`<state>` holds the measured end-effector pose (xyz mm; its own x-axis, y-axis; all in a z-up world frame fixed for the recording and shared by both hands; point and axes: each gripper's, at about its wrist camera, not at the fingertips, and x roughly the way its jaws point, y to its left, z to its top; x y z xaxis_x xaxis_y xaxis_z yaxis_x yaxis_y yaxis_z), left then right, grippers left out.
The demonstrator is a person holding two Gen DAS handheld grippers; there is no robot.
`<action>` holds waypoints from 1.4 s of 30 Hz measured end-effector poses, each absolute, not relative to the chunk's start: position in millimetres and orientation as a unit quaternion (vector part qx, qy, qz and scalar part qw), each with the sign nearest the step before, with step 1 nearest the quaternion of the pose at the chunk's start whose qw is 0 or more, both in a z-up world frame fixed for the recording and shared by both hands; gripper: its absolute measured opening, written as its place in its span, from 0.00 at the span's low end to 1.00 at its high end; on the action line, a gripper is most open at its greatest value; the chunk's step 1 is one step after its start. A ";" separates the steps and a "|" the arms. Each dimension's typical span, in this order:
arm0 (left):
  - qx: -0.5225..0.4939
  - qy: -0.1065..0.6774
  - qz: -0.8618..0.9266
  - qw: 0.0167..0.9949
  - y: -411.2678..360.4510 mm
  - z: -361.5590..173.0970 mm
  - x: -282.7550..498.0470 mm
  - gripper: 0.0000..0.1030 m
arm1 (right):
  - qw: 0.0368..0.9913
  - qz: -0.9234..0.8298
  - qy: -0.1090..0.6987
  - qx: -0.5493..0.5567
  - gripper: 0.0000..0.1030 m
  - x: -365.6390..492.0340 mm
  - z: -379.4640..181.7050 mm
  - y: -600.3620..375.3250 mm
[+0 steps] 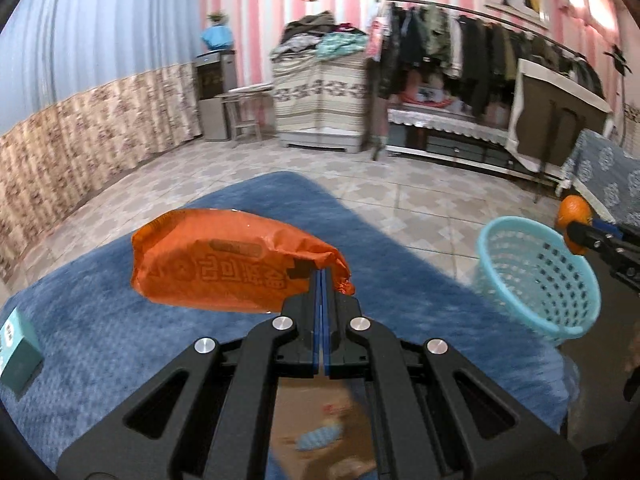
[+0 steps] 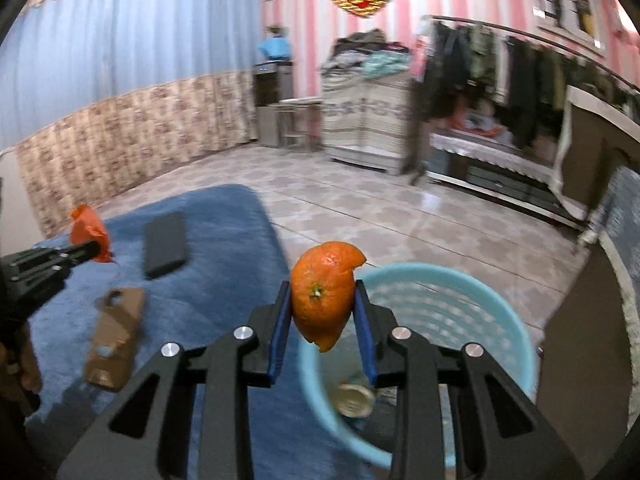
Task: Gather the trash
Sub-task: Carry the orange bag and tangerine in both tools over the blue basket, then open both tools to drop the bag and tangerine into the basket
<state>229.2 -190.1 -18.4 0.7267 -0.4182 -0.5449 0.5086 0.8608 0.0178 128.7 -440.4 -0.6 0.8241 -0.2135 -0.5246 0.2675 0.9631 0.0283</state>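
- Rug point(image 1: 120, 312): blue, deep pile, spread over something raised above the tiled floor; every place below is given from it.
- Basket point(image 2: 492, 312): pale blue, perforated wall, off the rug's right edge and lower than it. A dented can point(image 2: 354, 400) lies at its bottom.
- Wrapper point(image 1: 224, 264): orange, crinkled, held in the air above the rug's middle, not yet over the basket. Its print is Korean script seen mirrored; I cannot read it with confidence.
- Left gripper point(image 1: 323, 280): over the rug, jaws pressed together on the wrapper's right end.
- Right gripper point(image 2: 322, 308): past the rug's right edge, above the basket's near rim, pads clamped on the peel.
- Carton point(image 2: 116, 336): brown, flattened, lying on the rug's near part; print too blurred to read.
- Phone point(image 2: 165, 244): dark slab, flat on the rug beyond the carton; likely not trash.
- Box point(image 1: 18, 352): teal, at the rug's left edge; lettering illegible.
- Peel point(image 2: 324, 296): orange skin with the stem scar facing the camera, beside the rug's right edge over the basket rim.
- Risk: the peel hangs above the rim rather than the basket's centre, so an early release could drop it on the floor.
- Risk: the wrapper is pinched only at one end; a swing could tear it free.
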 end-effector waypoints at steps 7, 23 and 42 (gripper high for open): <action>0.111 0.252 -0.293 0.916 -251.6 -5.8 200.8 0.00 | 0.943 -0.178 0.260 0.104 0.30 102.5 -11.5 -512.3; 0.154 0.250 -0.373 0.880 -372.1 -19.3 165.0 0.00 | 0.935 -0.219 0.247 0.132 0.30 73.5 -22.5 -569.1; 0.196 0.285 -0.390 0.853 -463.2 -69.3 163.7 0.19 | 0.924 -0.239 0.239 0.180 0.30 58.4 -36.6 -613.6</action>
